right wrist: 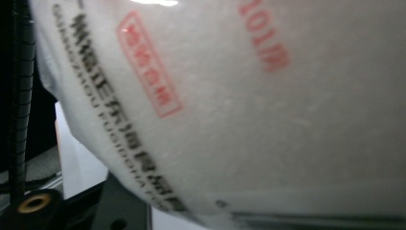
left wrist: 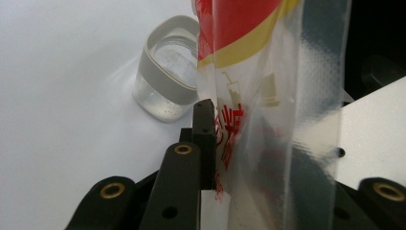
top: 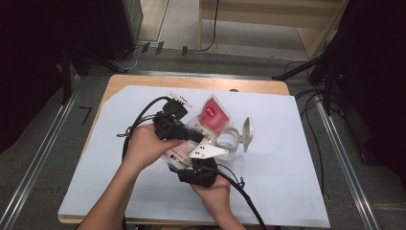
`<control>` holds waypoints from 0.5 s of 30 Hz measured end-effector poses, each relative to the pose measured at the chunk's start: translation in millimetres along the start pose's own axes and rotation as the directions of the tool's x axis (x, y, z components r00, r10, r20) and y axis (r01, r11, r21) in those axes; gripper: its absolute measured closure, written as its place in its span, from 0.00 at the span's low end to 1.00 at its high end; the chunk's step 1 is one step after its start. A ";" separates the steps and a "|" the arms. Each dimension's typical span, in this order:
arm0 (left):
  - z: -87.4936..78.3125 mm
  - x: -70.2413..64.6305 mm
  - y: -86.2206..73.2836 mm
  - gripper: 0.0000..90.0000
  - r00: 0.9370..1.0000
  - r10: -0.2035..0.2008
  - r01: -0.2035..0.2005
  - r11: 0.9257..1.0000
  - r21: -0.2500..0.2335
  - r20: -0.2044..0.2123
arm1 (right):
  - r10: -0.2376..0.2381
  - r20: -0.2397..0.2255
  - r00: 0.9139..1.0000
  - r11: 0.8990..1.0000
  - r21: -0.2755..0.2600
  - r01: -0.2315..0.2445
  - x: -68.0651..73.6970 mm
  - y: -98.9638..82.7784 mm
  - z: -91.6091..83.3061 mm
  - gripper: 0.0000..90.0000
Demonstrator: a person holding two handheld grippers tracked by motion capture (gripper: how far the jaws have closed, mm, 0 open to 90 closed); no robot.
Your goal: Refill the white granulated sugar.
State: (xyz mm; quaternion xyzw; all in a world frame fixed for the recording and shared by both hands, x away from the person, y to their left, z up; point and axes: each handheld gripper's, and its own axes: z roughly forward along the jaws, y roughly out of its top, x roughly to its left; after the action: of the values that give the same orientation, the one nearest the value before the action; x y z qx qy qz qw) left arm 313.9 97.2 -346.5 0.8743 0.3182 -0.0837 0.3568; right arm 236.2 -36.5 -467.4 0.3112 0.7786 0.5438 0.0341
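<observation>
Pouch (top: 213,115), a clear plastic packet with red print and a yellow band, hangs over the middle of the table (top: 287,191), held up between two pairs of tongs. Left tongs (top: 191,135) come in from the left at the packet's near edge; in the left gripper view one jaw lies against the film while the other is hidden behind it, so whether they pinch it cannot be told. Right tongs (top: 203,165) sit below, and their own view has the white printed side of the pouch (right wrist: 239,105) pressed close across the jaws, which look clamped on its lower part. A small open jar (top: 229,140) stands just beyond, its lid (top: 247,133) tipped up beside it. Judged from this, the pouch is being opened or tipped for pouring; next comes a firm left grip and a mouth lined up over the jar.
</observation>
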 end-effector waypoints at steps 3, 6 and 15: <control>-2.0 0.1 0.7 0.85 1.000 0.005 -0.005 1.000 -0.013 0.018 | 0.017 -0.014 1.000 1.000 -0.011 -0.017 -0.5 -1.6 -0.7 0.61; -8.1 -1.0 1.8 0.80 0.999 0.011 -0.010 1.000 -0.029 0.035 | 0.061 -0.040 0.997 0.998 -0.030 -0.062 -2.6 -3.5 -1.9 0.62; -24.8 -2.7 1.3 0.81 1.000 0.016 -0.015 0.999 -0.039 0.023 | 0.092 -0.075 0.993 0.994 -0.052 -0.096 -4.2 -2.7 -6.5 0.62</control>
State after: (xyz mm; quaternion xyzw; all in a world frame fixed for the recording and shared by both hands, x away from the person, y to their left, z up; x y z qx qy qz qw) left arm 310.6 111.9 -326.6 0.8686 0.3090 -0.0848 0.3781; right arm 235.9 -44.7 -468.2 0.3264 0.7484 0.5772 -0.0111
